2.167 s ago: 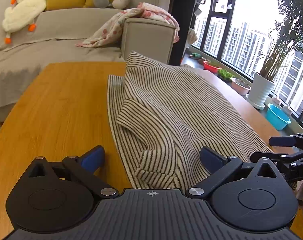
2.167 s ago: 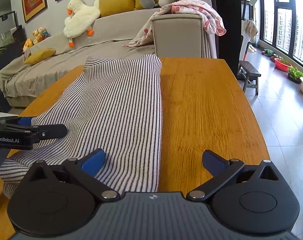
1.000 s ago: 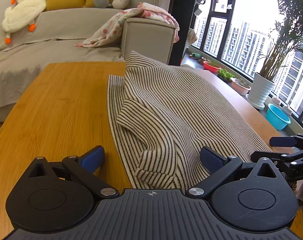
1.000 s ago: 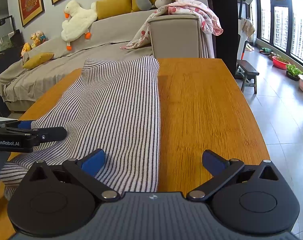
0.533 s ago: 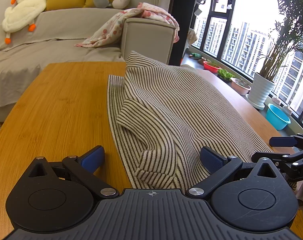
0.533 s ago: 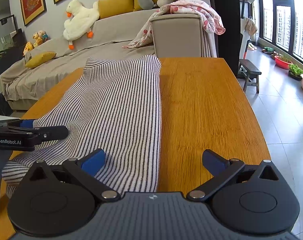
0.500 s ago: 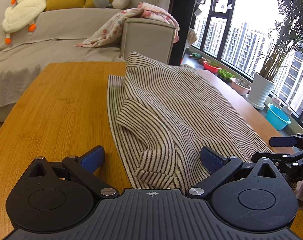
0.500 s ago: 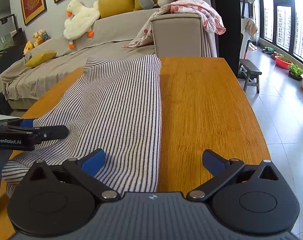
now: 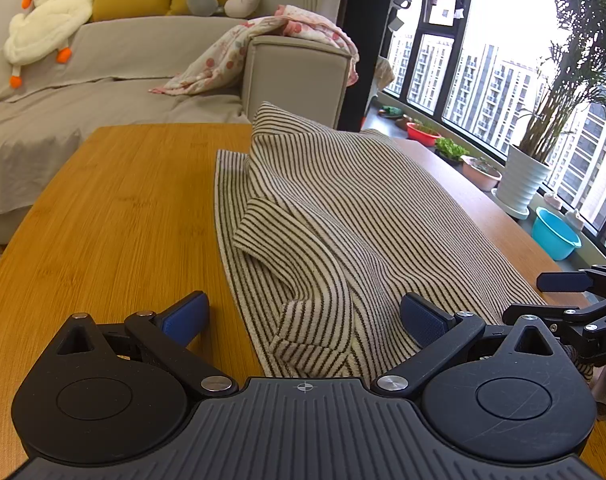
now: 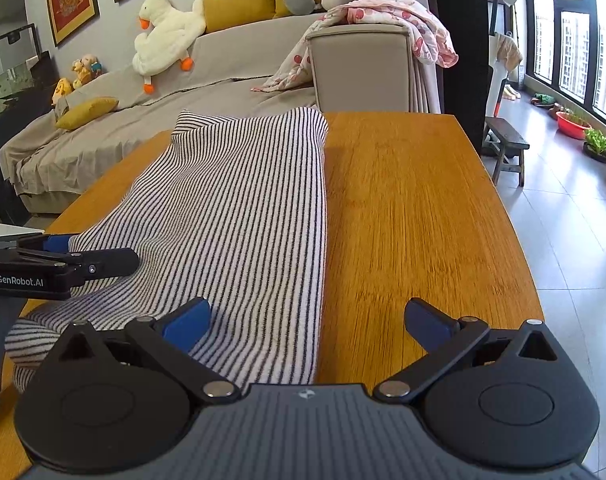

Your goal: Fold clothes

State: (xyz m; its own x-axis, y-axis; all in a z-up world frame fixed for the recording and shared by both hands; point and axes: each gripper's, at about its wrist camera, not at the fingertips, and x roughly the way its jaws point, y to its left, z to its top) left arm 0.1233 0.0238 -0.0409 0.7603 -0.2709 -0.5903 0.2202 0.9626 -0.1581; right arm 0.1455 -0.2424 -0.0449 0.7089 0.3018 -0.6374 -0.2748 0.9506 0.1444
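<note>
Sunlit living room, grey sofa [image 9: 115,60] behind: a striped garment [image 9: 343,216] lies lengthwise on the wooden worktop [image 9: 115,216], its sides already turned in to make a long narrow band, one sleeve [image 9: 303,264] doubled over on top. Both grippers sit at the near end, apparently so that this edge can be taken at its two corners and carried toward the far end. The left gripper [image 9: 303,314] has its fingers [image 9: 185,314] spread wide, one over bare wood and the other over cloth, straddling the garment's left edge and the folded cuff; nothing is held. The right gripper [image 10: 307,322] is likewise released, one finger above the stripes and the other above bare worktop, bracketing the straight right edge. Each gripper shows at the margin of the other's view, level with it. Judged from the layout, the lengthwise folds are done and the crosswise fold is not yet begun; the bunched sleeve may slip loose when lifted.
</note>
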